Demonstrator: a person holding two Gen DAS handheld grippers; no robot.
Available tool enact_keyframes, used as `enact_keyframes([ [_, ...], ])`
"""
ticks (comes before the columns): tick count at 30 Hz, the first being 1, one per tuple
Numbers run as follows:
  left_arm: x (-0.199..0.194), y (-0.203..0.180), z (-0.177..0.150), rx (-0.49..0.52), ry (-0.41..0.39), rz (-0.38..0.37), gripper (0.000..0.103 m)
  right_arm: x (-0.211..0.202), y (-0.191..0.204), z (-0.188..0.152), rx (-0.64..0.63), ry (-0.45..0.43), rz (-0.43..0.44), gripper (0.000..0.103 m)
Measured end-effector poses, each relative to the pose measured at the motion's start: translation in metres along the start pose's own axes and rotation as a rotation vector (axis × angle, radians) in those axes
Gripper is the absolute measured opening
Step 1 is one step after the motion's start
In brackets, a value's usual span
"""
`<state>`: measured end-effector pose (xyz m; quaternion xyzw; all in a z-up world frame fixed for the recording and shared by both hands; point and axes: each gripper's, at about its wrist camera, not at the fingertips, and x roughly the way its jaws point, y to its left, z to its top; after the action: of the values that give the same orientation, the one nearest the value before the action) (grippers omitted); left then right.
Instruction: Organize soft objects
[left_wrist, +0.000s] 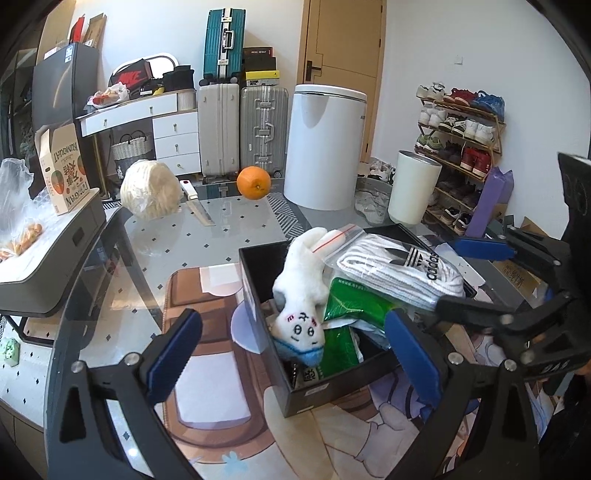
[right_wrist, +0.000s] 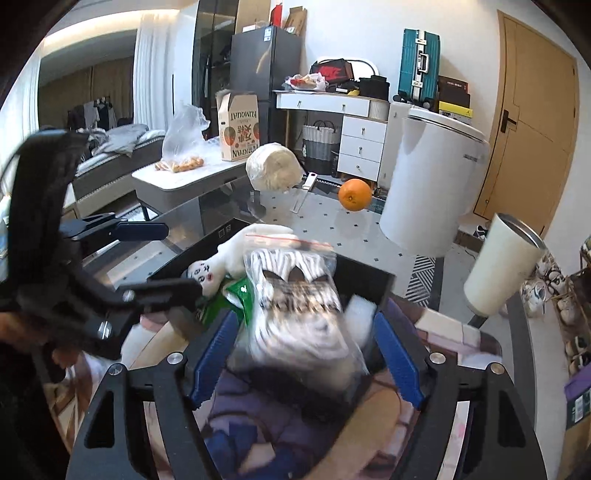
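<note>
A black box (left_wrist: 258, 295) on the table holds a white plush rabbit (left_wrist: 301, 291), a green packet (left_wrist: 354, 302) and a clear zip bag of white adidas socks (left_wrist: 402, 271). My left gripper (left_wrist: 291, 354) is open, its blue pads either side of the box's near corner. In the right wrist view the sock bag (right_wrist: 295, 306) lies blurred over the box (right_wrist: 369, 280) rim between the open fingers of my right gripper (right_wrist: 306, 358), which seem apart from it. The rabbit (right_wrist: 229, 262) and packet (right_wrist: 232, 295) lie behind. The right gripper (left_wrist: 480, 269) shows open beside the socks.
An orange (left_wrist: 253, 182), a knife (left_wrist: 197, 206) and a wrapped cabbage (left_wrist: 149, 194) lie at the table's far side. A white tumbler (left_wrist: 413, 188) stands to the right. A printed mat (left_wrist: 221, 387) lies under the box. A white bin (left_wrist: 325, 144) stands behind the table.
</note>
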<state>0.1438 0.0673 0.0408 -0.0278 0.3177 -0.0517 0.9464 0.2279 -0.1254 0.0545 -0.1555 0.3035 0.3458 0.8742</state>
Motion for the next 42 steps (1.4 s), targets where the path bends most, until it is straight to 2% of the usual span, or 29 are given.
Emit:
enact_keyframes([
  [5,-0.003,-0.001,-0.002,0.003,-0.002,-0.005,0.100,-0.006,-0.016,-0.010,0.044,0.008,-0.041,0.078],
  [11,-0.005,-0.009,-0.008,0.022,0.009,-0.015,0.100,0.001,-0.011,-0.008,0.057,0.016,-0.051,0.080],
  [15,-0.009,-0.013,-0.012,0.033,0.012,-0.021,0.100,-0.008,-0.009,-0.010,0.071,-0.012,-0.046,0.080],
  [18,-0.014,-0.013,-0.017,0.022,0.005,-0.030,0.100,-0.018,-0.006,-0.014,0.070,-0.038,-0.048,0.087],
  [20,-0.018,-0.013,-0.020,0.013,-0.001,-0.032,0.100,-0.024,-0.004,-0.017,0.070,-0.050,-0.048,0.088],
  [23,-0.024,-0.013,-0.025,0.009,-0.018,-0.022,0.103,-0.032,-0.001,-0.023,0.082,-0.069,-0.045,0.093],
  [30,-0.036,-0.013,-0.036,-0.024,-0.090,0.017,0.103,-0.040,0.005,-0.036,0.101,-0.107,-0.050,0.102],
  [42,-0.038,-0.011,-0.044,-0.036,-0.124,0.067,0.103,-0.043,0.008,-0.049,0.121,-0.169,-0.060,0.102],
])
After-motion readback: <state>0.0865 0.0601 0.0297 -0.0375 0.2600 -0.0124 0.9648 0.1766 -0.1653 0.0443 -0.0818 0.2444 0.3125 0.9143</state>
